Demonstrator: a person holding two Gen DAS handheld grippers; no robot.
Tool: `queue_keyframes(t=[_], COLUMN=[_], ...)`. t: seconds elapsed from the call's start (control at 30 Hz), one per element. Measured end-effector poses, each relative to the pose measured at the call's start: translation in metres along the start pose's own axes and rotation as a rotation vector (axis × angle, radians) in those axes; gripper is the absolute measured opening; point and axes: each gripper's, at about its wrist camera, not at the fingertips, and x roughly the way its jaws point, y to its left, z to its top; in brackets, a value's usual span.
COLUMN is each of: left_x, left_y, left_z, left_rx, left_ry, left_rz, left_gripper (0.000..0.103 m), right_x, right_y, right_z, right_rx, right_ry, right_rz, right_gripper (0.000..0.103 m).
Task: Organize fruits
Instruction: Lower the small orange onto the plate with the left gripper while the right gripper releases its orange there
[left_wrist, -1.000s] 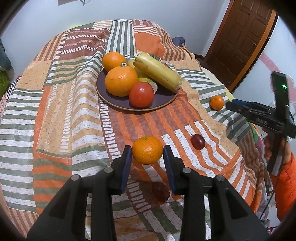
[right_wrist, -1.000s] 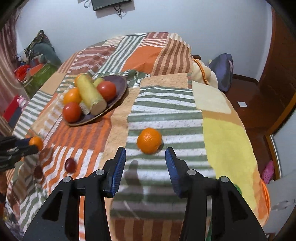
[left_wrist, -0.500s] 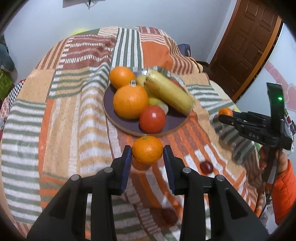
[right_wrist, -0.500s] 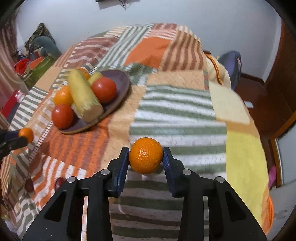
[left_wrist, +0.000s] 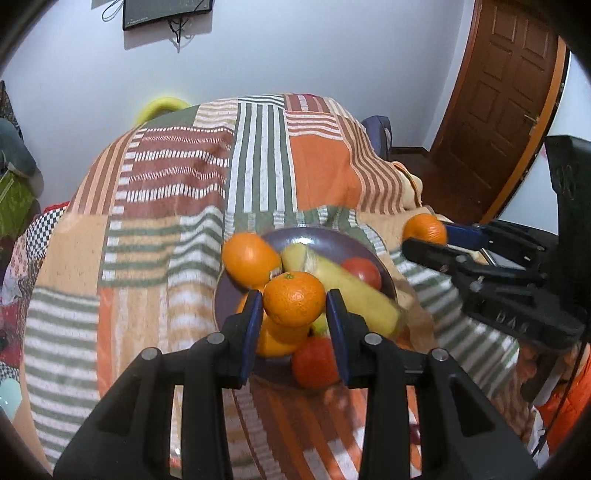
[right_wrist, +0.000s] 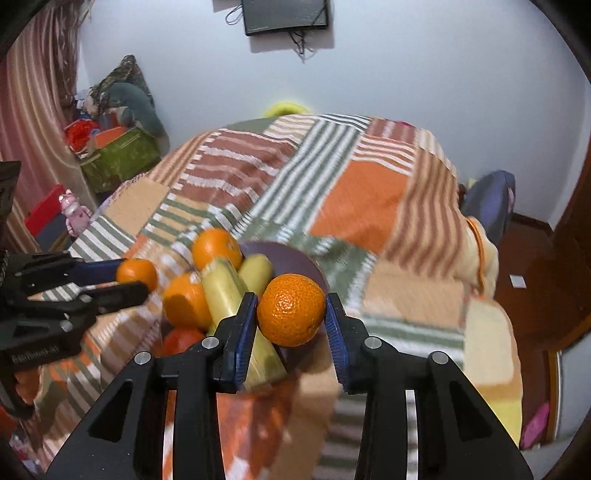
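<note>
My left gripper (left_wrist: 294, 316) is shut on a small mandarin (left_wrist: 293, 298) and holds it above the dark purple plate (left_wrist: 325, 238). The plate holds oranges (left_wrist: 249, 258), a yellow corn cob (left_wrist: 351, 284) and tomatoes (left_wrist: 362, 271). My right gripper (right_wrist: 290, 319) is shut on another mandarin (right_wrist: 291, 309) above the plate's near right rim (right_wrist: 295, 260). Each gripper shows in the other's view: the right one (left_wrist: 424, 236) with its mandarin at the plate's right, the left one (right_wrist: 135, 278) with its mandarin at the plate's left.
The plate sits on a bed with a striped patchwork blanket (left_wrist: 184, 184). A brown door (left_wrist: 498, 103) is at the right, a wall screen (left_wrist: 166, 11) above. Boxes and clutter (right_wrist: 110, 147) stand to the bed's left, a blue bag (right_wrist: 487, 199) on the floor at right.
Both grippers have lifted their mandarins and moved in over the plate. The right gripper closed on its mandarin one second ago; the left one held its own throughout.
</note>
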Motion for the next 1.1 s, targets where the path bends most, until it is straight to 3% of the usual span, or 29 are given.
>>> queue_keyframes(t=[0.37,0.8,0.97,1.1], left_x=[0.049,0.055,0.04,0.022], left_y=[0.019,0.019,0.018,0.018], left_z=[0.027,0.026,0.023,0.02], left_rx=[-0.082,-0.097,-0.088,-0.086], left_ry=[0.039,0.041,0.02,0.001], left_rz=[0.015,-0.004,0.001,0.003], left_gripper=[0.035,0.035,0.041,0.041], right_x=[0.051,0.075,0.066,0.047], right_y=[0.001,0.004,0.006,0.007], right_z=[0.019,0.015,0.017,0.019], right_rx=[0.021,0.002,-0.009,-0.004], right_ry=[0.055,0.114,0.091,0.058], right_rz=[0.025,0.043,0.028,0.035], right_gripper=[0.034,0.034,0.052,0.052])
